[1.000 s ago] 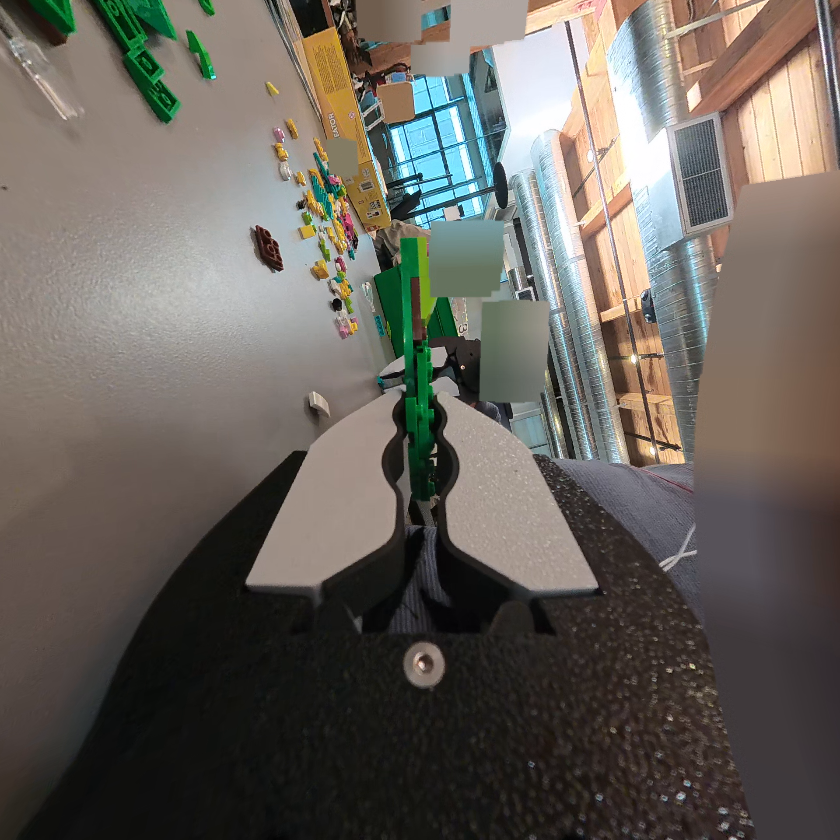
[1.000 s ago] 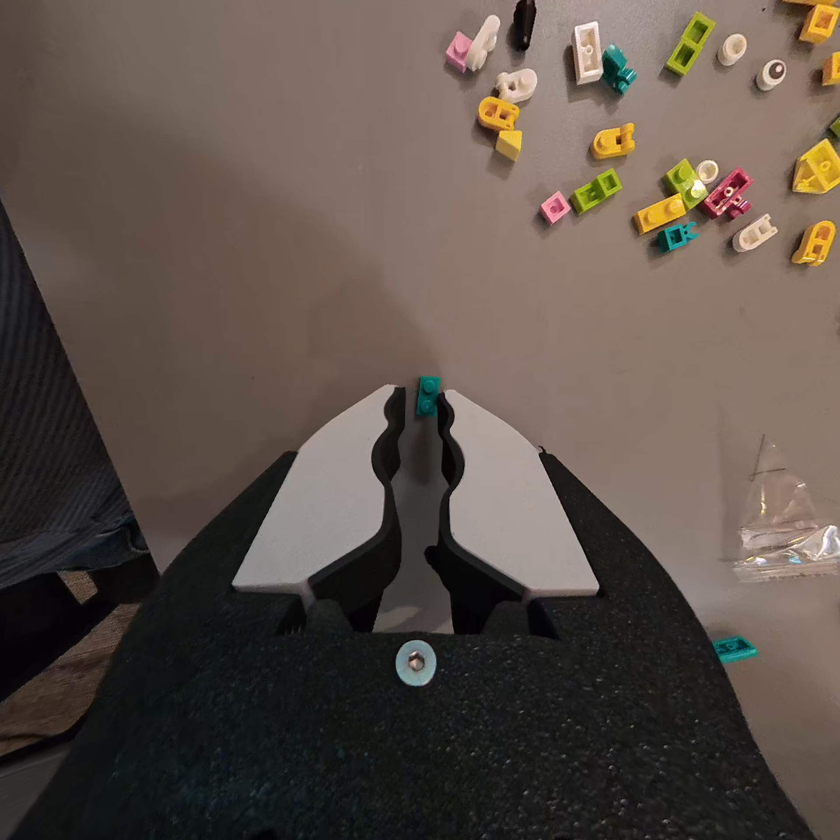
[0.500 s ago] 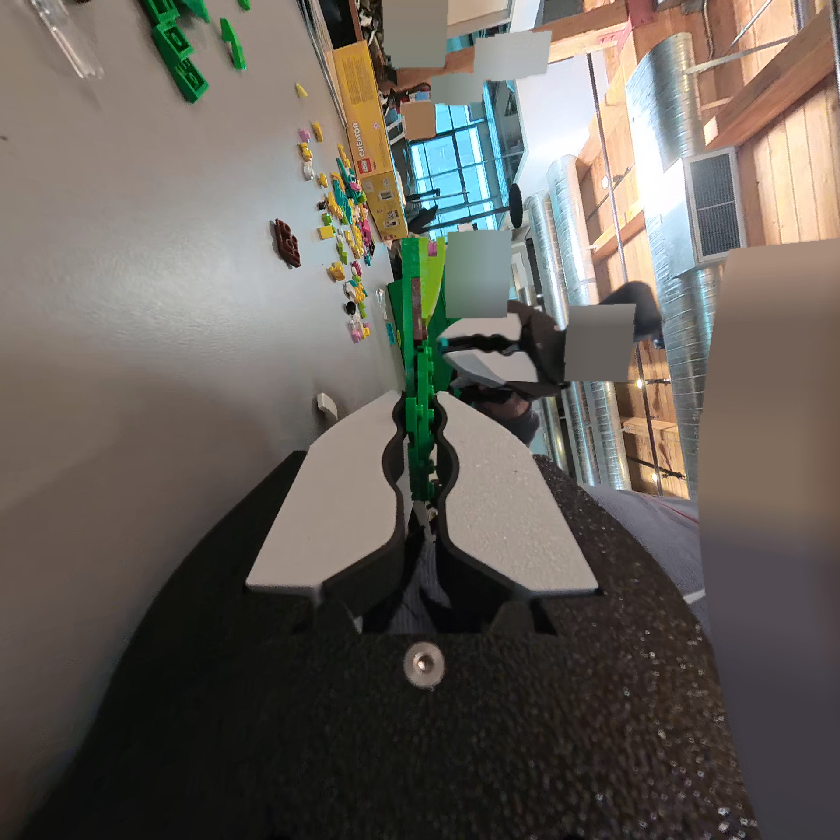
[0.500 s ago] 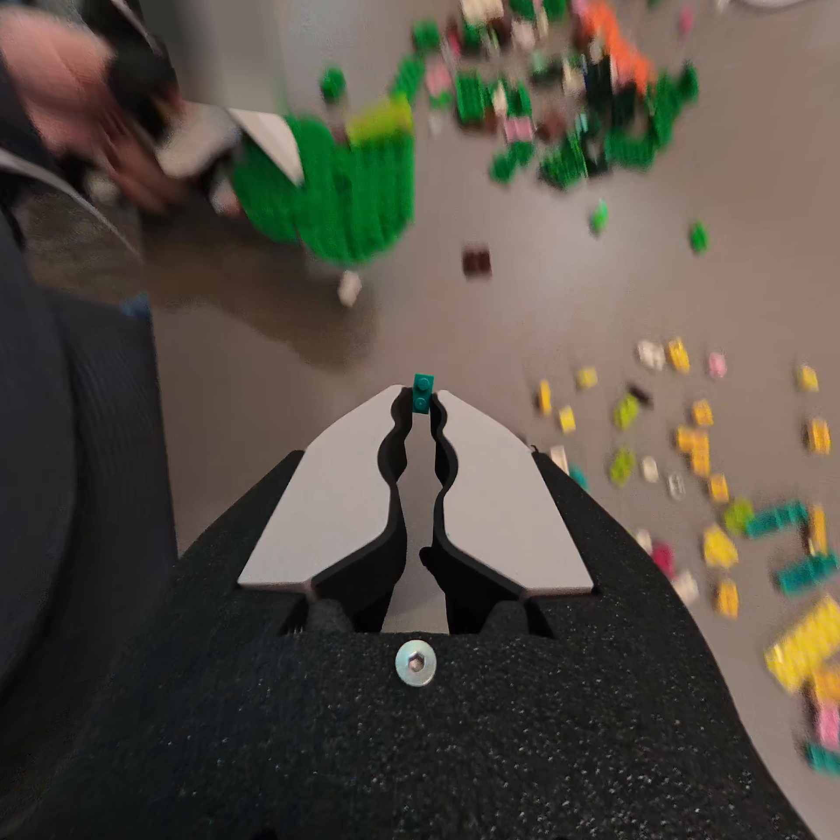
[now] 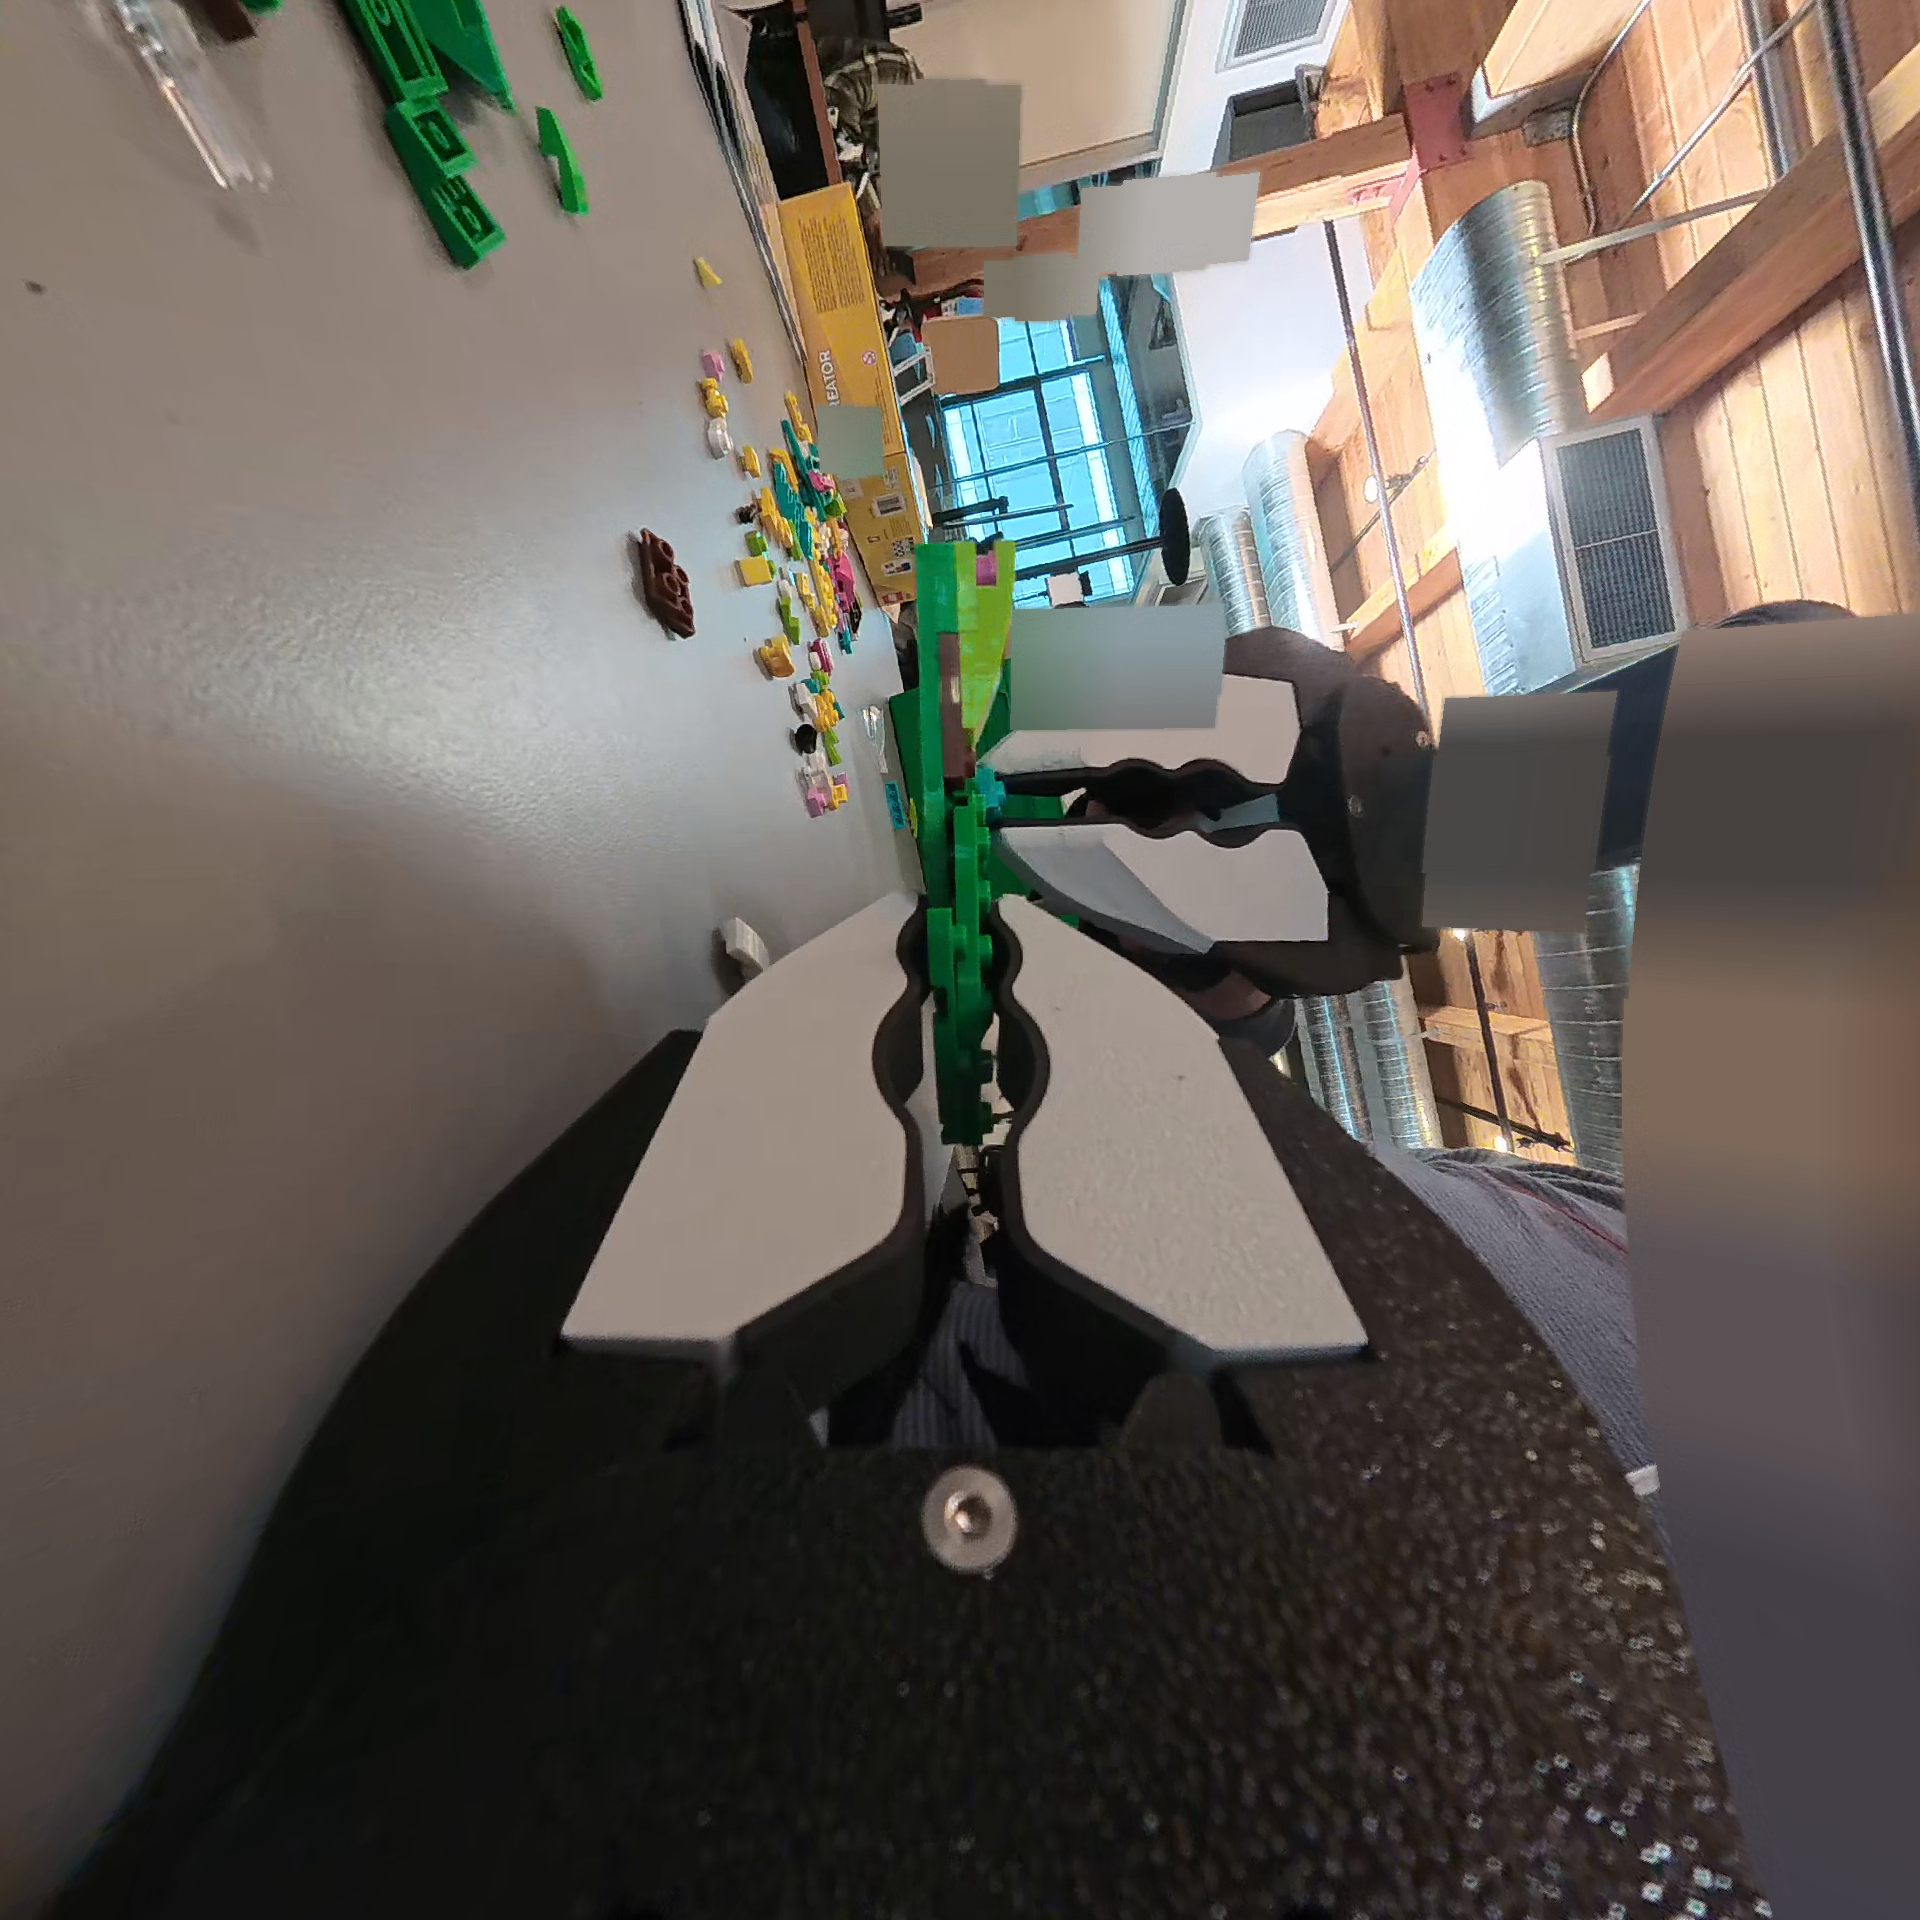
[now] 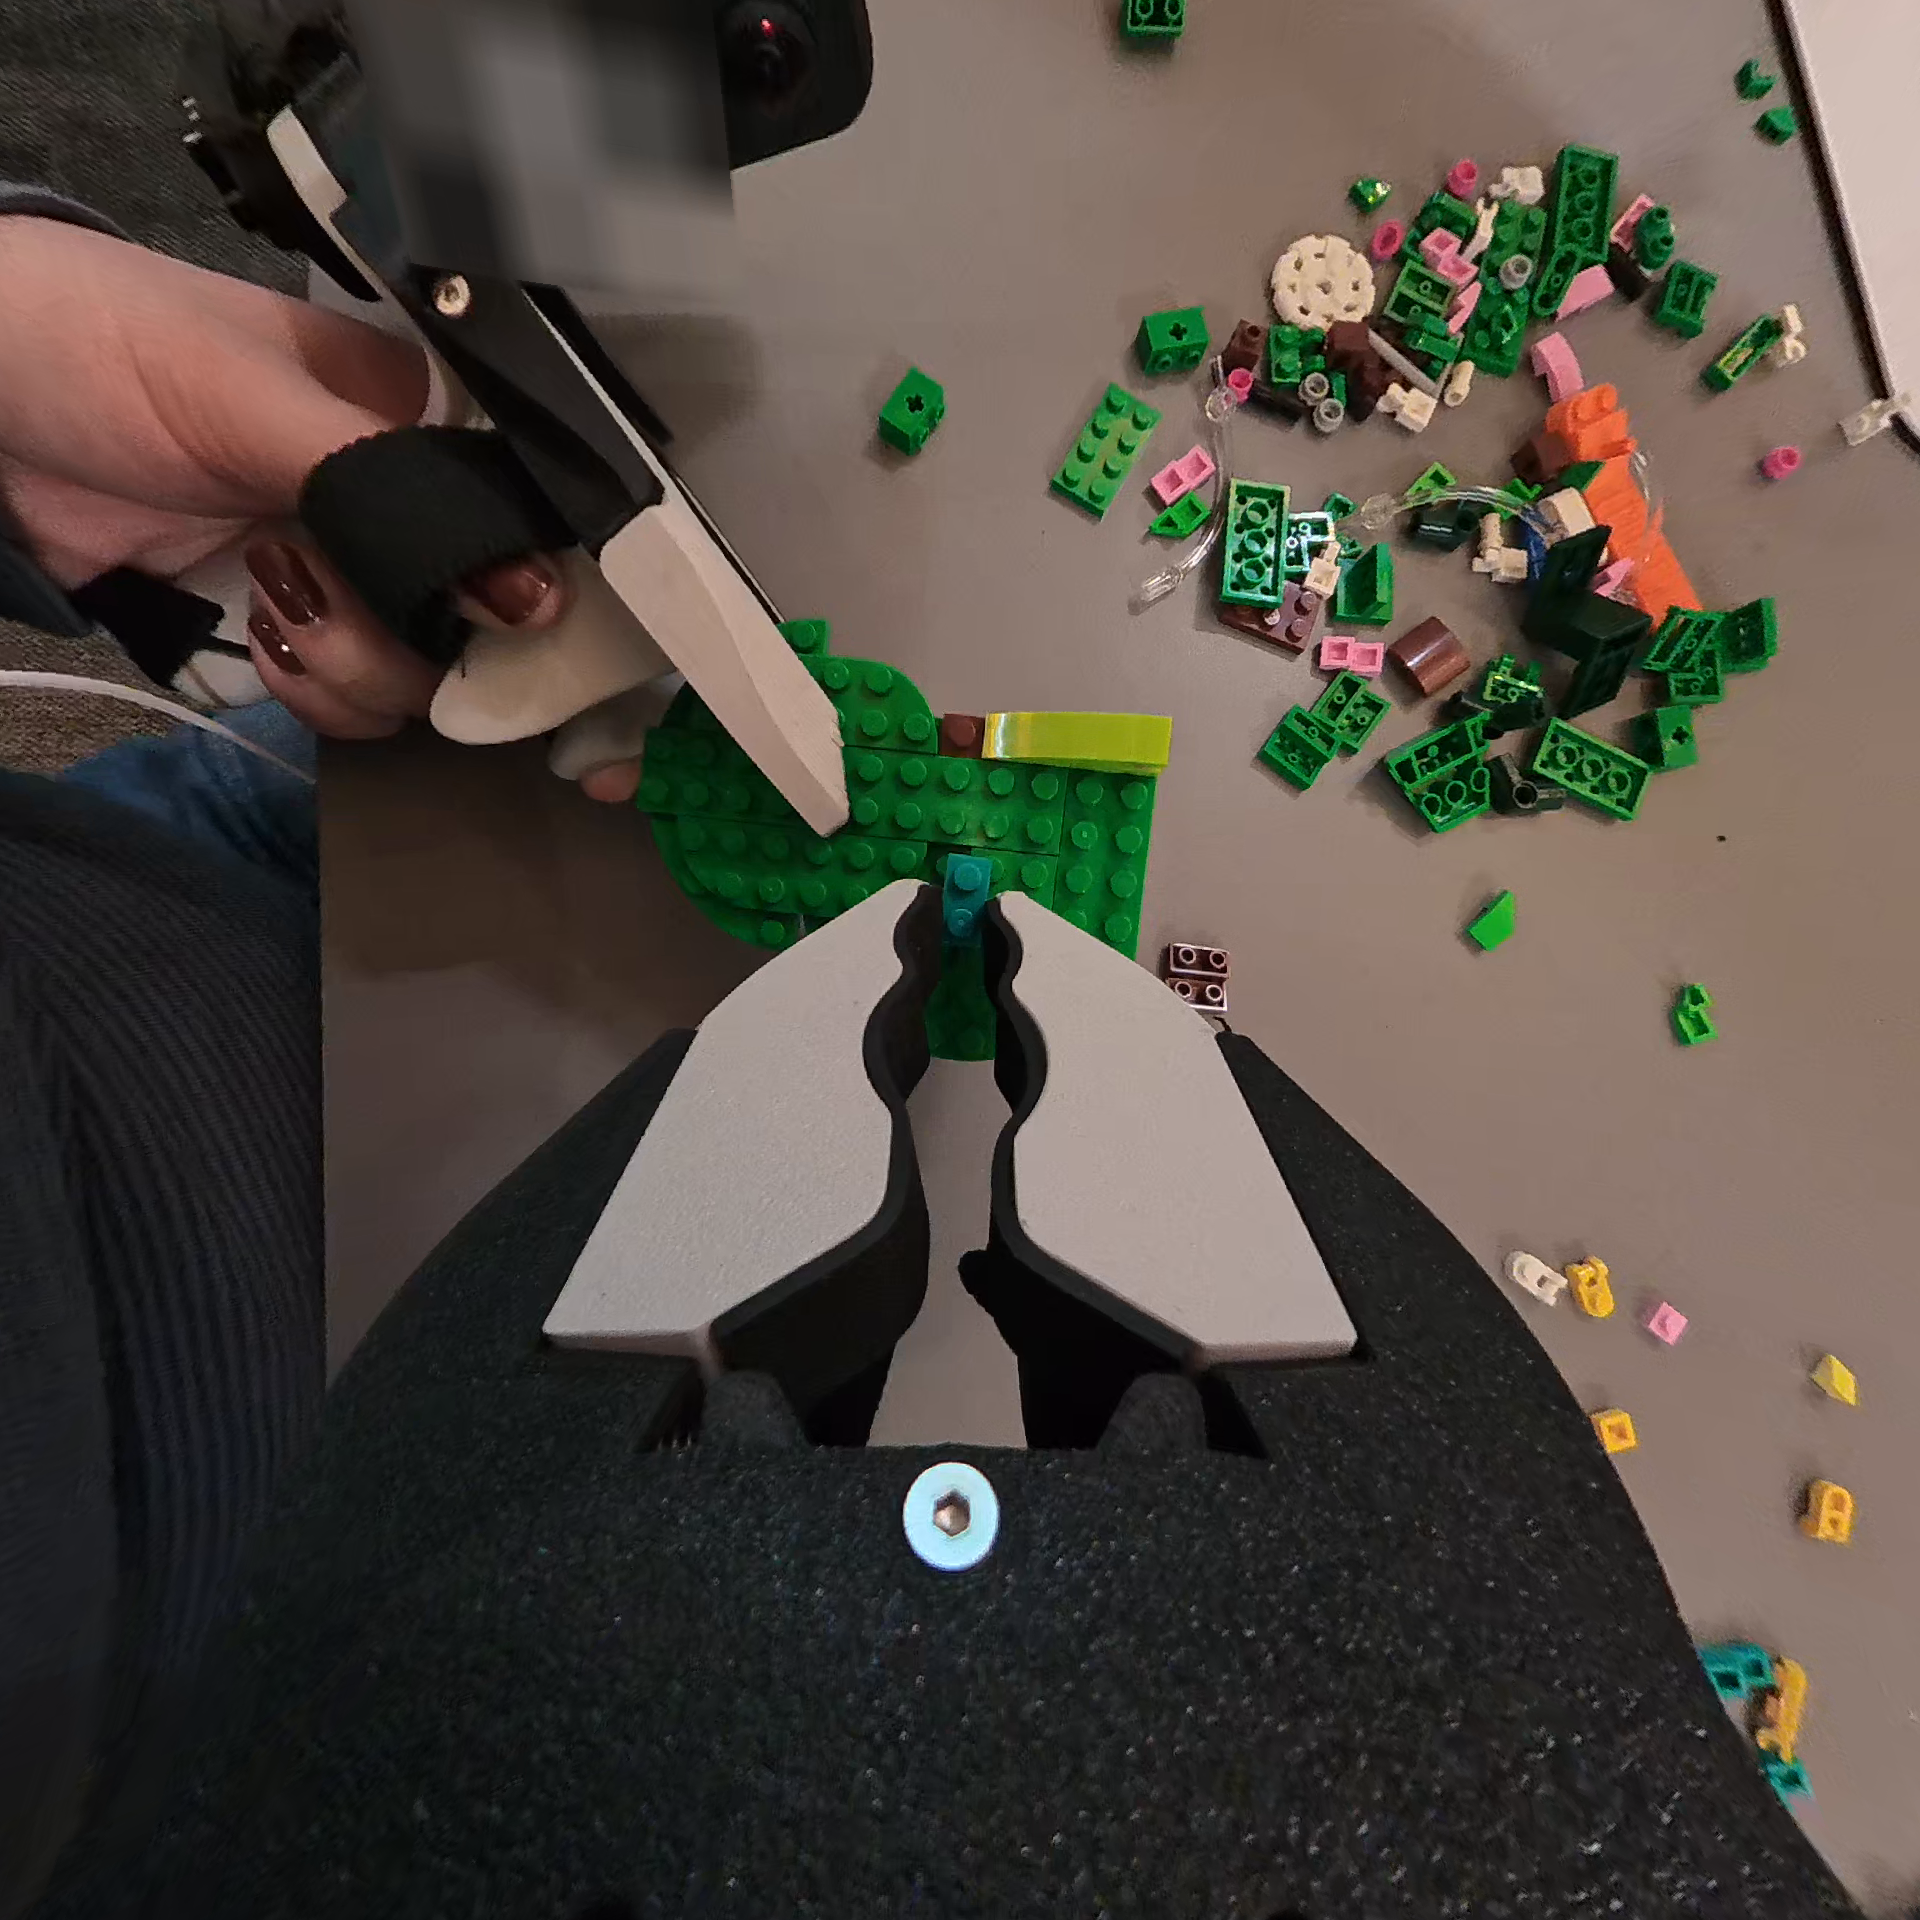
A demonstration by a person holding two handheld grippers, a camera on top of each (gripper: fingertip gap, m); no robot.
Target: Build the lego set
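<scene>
While left gripper clamps green build, right gripper presses teal plate on

Print shows in one place only: the long yellow box lying at the far edge of the grey bench in the left wrist view. It carries dark lettering along its side, a small round mark and a barcode patch. The loose bricks bear no legible writing.
</scene>
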